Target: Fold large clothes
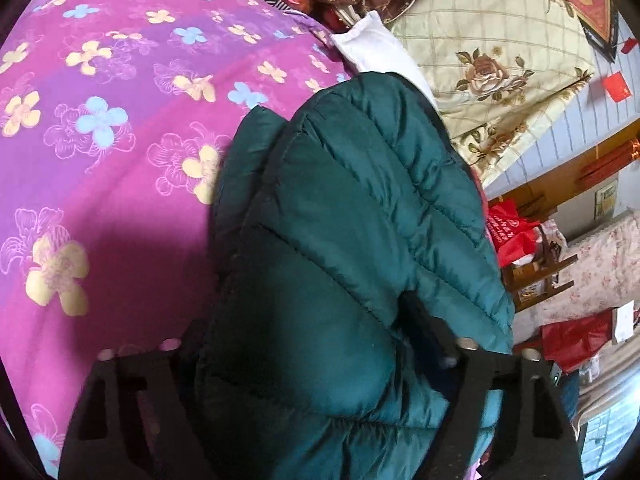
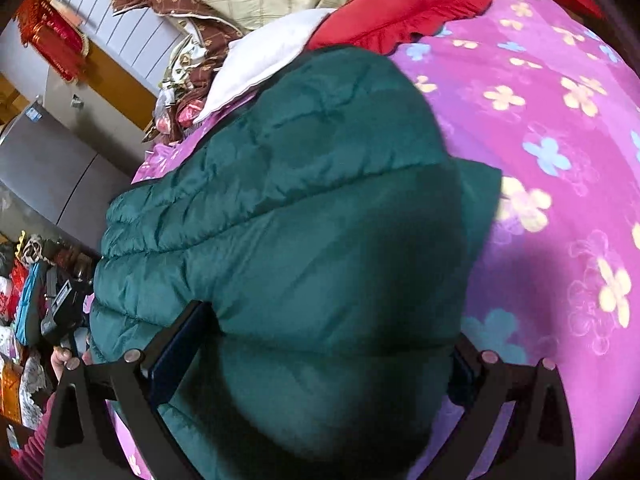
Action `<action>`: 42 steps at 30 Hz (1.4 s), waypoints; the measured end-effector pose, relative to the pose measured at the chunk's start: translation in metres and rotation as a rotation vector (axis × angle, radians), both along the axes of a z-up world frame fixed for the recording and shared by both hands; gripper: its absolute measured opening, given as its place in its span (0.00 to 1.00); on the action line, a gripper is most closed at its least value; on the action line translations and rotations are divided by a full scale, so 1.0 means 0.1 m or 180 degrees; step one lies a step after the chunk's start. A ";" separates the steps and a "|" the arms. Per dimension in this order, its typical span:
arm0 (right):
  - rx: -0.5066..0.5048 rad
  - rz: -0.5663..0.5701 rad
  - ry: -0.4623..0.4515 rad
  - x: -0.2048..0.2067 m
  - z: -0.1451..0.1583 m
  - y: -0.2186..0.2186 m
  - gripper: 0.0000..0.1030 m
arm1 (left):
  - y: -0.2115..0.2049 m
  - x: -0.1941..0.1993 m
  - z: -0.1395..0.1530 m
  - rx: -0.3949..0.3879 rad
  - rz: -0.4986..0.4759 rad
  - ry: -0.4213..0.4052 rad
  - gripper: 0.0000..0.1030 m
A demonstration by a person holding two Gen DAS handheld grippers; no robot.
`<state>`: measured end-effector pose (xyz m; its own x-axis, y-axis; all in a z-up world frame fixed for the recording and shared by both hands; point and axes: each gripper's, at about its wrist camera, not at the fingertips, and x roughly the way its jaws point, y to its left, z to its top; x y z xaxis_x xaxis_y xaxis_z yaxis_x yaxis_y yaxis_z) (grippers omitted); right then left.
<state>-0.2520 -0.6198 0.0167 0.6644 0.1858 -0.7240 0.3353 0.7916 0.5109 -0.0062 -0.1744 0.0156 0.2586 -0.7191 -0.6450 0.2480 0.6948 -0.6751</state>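
A dark green quilted puffer jacket (image 1: 360,208) lies bunched on a pink and purple flowered bedsheet (image 1: 120,120). My left gripper (image 1: 316,344) has its black fingers on either side of a thick fold of the jacket, which fills the gap and hides the fingertips. In the right wrist view the same jacket (image 2: 304,184) bulges between the fingers of my right gripper (image 2: 332,344), which is closed on another thick fold. The sheet (image 2: 540,140) shows to the right there.
A white cloth (image 1: 372,44) and a cream rose-patterned quilt (image 1: 492,60) lie beyond the jacket. A red ruffled cushion (image 2: 400,12) sits at the far end. Red bags (image 1: 512,232) and clutter stand off the bed's side, with a grey cabinet (image 2: 48,176).
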 end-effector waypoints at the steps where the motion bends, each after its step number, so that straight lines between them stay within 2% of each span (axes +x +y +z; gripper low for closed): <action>1: -0.0038 0.0010 -0.0016 -0.01 0.02 0.03 0.93 | 0.00 -0.03 0.03 0.0014 -0.0016 -0.0061 0.44; 5: -0.0172 0.0050 -0.0106 -0.06 0.15 0.13 0.70 | -0.03 -0.15 0.20 0.0151 -0.0068 -0.0304 0.25; 10: -0.0197 0.0025 -0.0213 -0.18 0.36 0.20 0.49 | 0.06 -0.26 0.38 0.0035 -0.0053 -0.0335 0.16; 17: -0.0229 0.0078 -0.0352 -0.40 0.73 0.38 0.41 | 0.22 -0.67 0.75 -0.0006 -0.0227 -0.0508 0.12; 23: -0.0171 0.0161 -0.0523 -0.84 1.03 0.67 0.41 | 0.55 -1.17 1.04 -0.0054 -0.0395 -0.0618 0.12; 28: -0.0067 0.0232 -0.0535 -1.29 1.06 0.90 0.41 | 0.82 -1.53 1.02 0.0067 -0.0437 -0.0583 0.12; 30: -0.0024 0.0219 -0.0487 -1.43 0.98 0.96 0.41 | 0.85 -1.61 0.91 0.0248 -0.0411 -0.0541 0.14; 33: -0.0106 0.0087 -0.0179 -1.50 0.75 0.98 0.50 | 0.80 -1.63 0.67 0.0647 -0.0342 -0.0470 0.26; 34: -0.0187 0.0039 -0.0030 -1.49 0.66 0.99 0.57 | 0.77 -1.62 0.58 0.0814 -0.0304 -0.0480 0.34; 35: -0.0319 -0.0018 0.0137 -1.46 0.56 1.01 0.69 | 0.75 -1.62 0.52 0.0889 -0.0287 -0.0489 0.39; 37: -0.0482 -0.0120 0.0367 -1.42 0.38 1.06 0.78 | 0.76 -1.64 0.47 0.0963 -0.0208 -0.0520 0.42; 39: -0.0532 -0.0210 0.0341 -1.44 0.39 1.08 0.79 | 0.78 -1.71 0.53 0.1068 -0.0137 -0.0582 0.43; 42: -0.0740 -0.0380 0.0363 -1.56 0.58 1.12 0.79 | 0.82 -1.87 0.72 0.1309 -0.0002 -0.0784 0.42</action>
<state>-0.4077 -0.5073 0.0747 0.5834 -0.0688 -0.8093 0.4782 0.8345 0.2738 -0.1928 -0.0924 0.0880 0.4392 -0.4174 -0.7955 0.3667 0.8917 -0.2654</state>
